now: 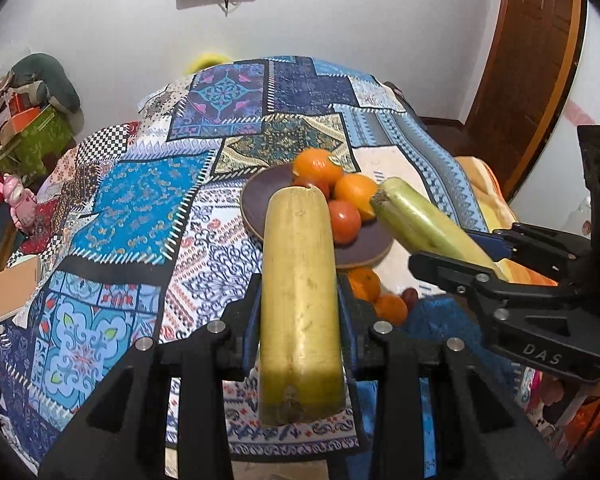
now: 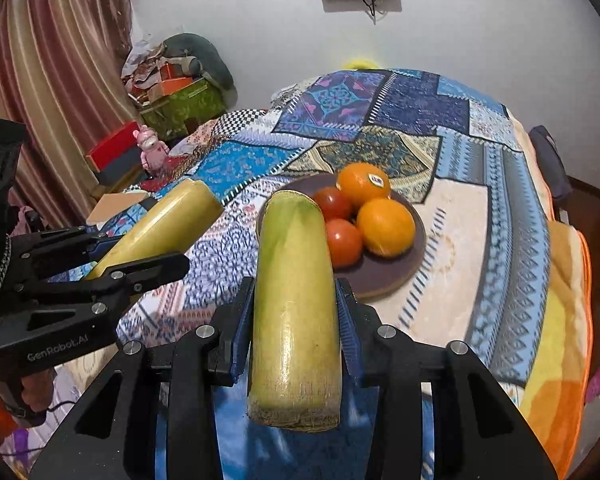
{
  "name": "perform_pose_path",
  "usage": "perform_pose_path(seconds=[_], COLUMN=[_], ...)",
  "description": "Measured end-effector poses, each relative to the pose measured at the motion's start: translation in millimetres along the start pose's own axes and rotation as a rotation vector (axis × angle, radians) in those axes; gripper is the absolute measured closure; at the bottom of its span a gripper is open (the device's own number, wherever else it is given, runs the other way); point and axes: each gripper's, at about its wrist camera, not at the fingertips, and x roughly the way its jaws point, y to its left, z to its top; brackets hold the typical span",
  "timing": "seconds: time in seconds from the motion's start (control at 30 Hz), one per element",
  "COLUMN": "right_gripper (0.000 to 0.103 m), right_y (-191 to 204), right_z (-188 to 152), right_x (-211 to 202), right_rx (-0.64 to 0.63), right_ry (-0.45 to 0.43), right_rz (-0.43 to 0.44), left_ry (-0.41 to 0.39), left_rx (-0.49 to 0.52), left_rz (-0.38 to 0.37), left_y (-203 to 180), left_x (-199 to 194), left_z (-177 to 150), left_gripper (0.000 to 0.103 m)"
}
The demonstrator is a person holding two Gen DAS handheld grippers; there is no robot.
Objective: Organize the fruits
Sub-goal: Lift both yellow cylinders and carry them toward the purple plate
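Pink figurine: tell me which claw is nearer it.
Left. The left claw hovers right of the pink figurine; the right claw sits farther right, beyond it.

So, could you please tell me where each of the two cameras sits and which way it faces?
Left wrist: rides the left tongs, facing down over the quilt toward the plate; they clamp a yellow banana; the right tongs show.
Right wrist: rides the right tongs, facing likewise; they clamp a greenish banana; the left tongs show.
Shared: plate, oranges, tomatoes, both bananas.
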Motion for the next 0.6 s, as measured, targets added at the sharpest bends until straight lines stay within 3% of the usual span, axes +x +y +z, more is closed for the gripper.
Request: perform_pose_path(seconds=[0.6], right_gripper=[0.067], right_y=[12], right_z=[45], right_x=[74], right_rx=[-0.059], right_ry=[0.066], right_rz=[0.002], left_ry=[0.02], left_rx=[-0.042], left_rz=[0.017], left_y=[48], left_x=[47], left_z=[30], left_gripper=[0.069])
